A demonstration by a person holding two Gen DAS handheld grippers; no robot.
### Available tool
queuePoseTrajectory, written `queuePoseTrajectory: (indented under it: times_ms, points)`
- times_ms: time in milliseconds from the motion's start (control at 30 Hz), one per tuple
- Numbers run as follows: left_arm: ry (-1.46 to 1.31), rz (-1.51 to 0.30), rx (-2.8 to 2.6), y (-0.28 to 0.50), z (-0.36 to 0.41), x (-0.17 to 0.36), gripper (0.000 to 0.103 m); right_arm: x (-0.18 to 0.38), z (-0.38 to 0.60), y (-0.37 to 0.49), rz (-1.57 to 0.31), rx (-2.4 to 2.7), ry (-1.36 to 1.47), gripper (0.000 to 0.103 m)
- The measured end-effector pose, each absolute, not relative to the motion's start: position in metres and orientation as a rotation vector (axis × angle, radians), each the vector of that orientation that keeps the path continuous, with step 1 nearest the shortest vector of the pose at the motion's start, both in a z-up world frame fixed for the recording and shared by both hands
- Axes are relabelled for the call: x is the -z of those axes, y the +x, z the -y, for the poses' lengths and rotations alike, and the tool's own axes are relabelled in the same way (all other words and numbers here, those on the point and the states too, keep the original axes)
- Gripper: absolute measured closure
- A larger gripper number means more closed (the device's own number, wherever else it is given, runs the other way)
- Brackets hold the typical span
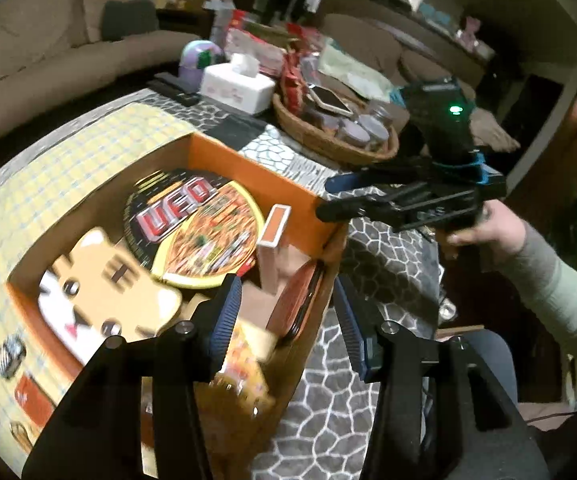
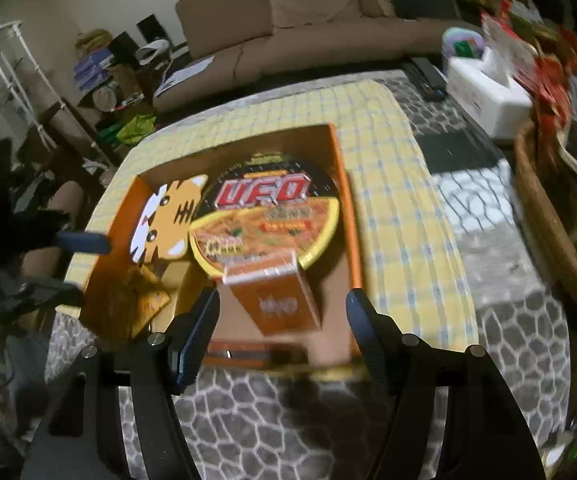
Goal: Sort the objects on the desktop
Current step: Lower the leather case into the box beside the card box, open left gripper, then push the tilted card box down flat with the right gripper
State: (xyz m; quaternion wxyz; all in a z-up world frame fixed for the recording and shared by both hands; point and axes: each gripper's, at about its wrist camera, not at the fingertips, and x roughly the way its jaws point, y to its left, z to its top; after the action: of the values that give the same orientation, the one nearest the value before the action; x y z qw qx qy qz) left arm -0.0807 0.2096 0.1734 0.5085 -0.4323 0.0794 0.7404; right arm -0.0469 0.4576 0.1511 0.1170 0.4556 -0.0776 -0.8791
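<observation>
An open orange cardboard box (image 1: 248, 160) (image 2: 338, 160) stands on the table. It holds a round UFO noodle bowl (image 1: 196, 228) (image 2: 266, 216), a tiger-face card (image 1: 108, 292) (image 2: 164, 220), an upright small orange carton (image 1: 272, 240) (image 2: 276, 296) and a yellow snack packet (image 1: 244, 360) (image 2: 136, 304). My left gripper (image 1: 286, 320) (image 2: 72, 268) hovers open over the box's near right wall, gripping nothing. My right gripper (image 2: 282, 312) (image 1: 332, 198) is open at the box's other side. The carton shows between its fingers, clear of both pads.
A wicker basket (image 1: 328, 140) (image 2: 544, 216) of jars and packets, a white tissue box (image 1: 236, 84) (image 2: 484, 96) and a remote (image 1: 176, 90) sit at the table's far end. A yellow checked cloth (image 1: 68, 152) lies under the box. A small tin (image 1: 8, 356) rests beside it.
</observation>
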Motion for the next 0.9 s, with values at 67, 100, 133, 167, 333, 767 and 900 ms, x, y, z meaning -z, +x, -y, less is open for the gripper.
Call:
queuePoseTrajectory:
  times_ms: [67, 100, 133, 167, 333, 767, 900]
  points:
    - [-1.044, -0.176, -1.796, -0.08, -0.199, -0.171, 0.057, -0.145, -0.451, -0.059, 0.195, 2.57, 1.35, 0.035]
    - [-1.048, -0.164, -1.799, -0.081, -0.194, -0.169, 0.057, -0.142, -0.448, -0.063, 0.184, 2.568, 1.358, 0.035]
    - [-1.051, -0.147, -1.799, -0.08, -0.188, -0.168, 0.057, -0.137, -0.445, -0.068, 0.172, 2.565, 1.374, 0.035]
    - [-1.053, -0.136, -1.8, -0.081, -0.184, -0.167, 0.057, -0.132, -0.443, -0.072, 0.167, 2.562, 1.39, 0.035]
    - [-1.049, -0.108, -1.796, -0.077, -0.173, -0.164, 0.055, -0.117, -0.433, -0.081, 0.19, 2.528, 1.431, 0.041]
    - [-1.039, -0.062, -1.778, -0.069, -0.167, -0.16, 0.051, -0.113, -0.355, -0.047, -0.084, 2.369, 1.448, 0.066]
    - [-1.037, -0.066, -1.787, -0.068, -0.164, -0.163, 0.051, -0.121, -0.362, -0.049, -0.107, 2.441, 1.414, 0.065]
